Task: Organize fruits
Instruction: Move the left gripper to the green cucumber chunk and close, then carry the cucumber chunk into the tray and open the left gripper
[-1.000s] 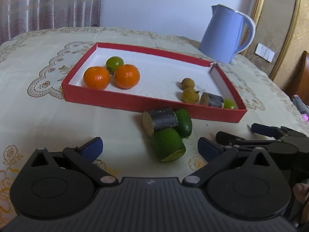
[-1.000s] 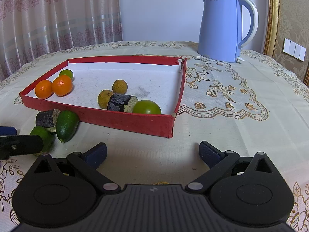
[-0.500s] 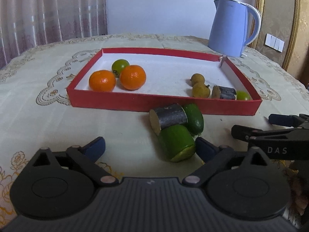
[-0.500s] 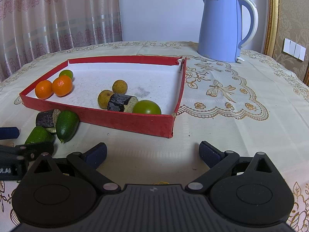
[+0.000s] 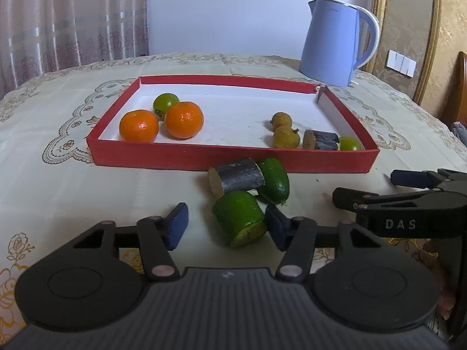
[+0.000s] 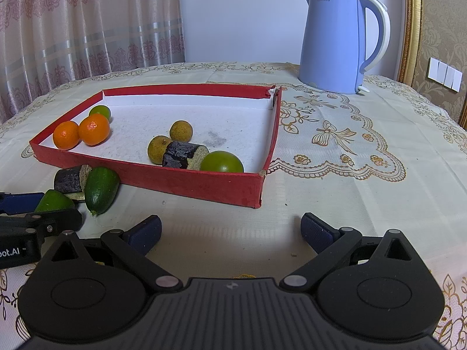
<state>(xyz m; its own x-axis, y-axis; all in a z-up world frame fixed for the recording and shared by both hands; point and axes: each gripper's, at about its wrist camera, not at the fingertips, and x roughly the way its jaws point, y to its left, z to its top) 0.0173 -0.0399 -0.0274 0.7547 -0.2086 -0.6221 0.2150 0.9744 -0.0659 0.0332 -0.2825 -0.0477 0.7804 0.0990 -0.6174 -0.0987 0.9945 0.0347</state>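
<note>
A red tray (image 5: 233,162) (image 6: 204,182) holds two oranges (image 5: 184,119), a green citrus (image 5: 165,102), two brown round fruits (image 5: 286,137), a dark sugarcane piece (image 5: 321,140) and a green fruit (image 6: 221,162). On the cloth in front lie a cut green piece (image 5: 239,218), a second sugarcane piece (image 5: 236,176) and a whole green fruit (image 5: 274,179) (image 6: 100,185). My left gripper (image 5: 226,224) is open, its fingers on either side of the cut green piece, right pad (image 5: 275,227) close to it. My right gripper (image 6: 230,230) is open and empty over bare cloth.
A blue kettle (image 5: 335,43) (image 6: 338,40) stands behind the tray at the back right. The right gripper's fingers (image 5: 408,188) reach in from the right in the left wrist view. The table has an embroidered cloth (image 6: 350,145); curtains hang behind.
My left gripper has moved forward and narrowed its opening around the cut green piece. The right gripper has stayed still.
</note>
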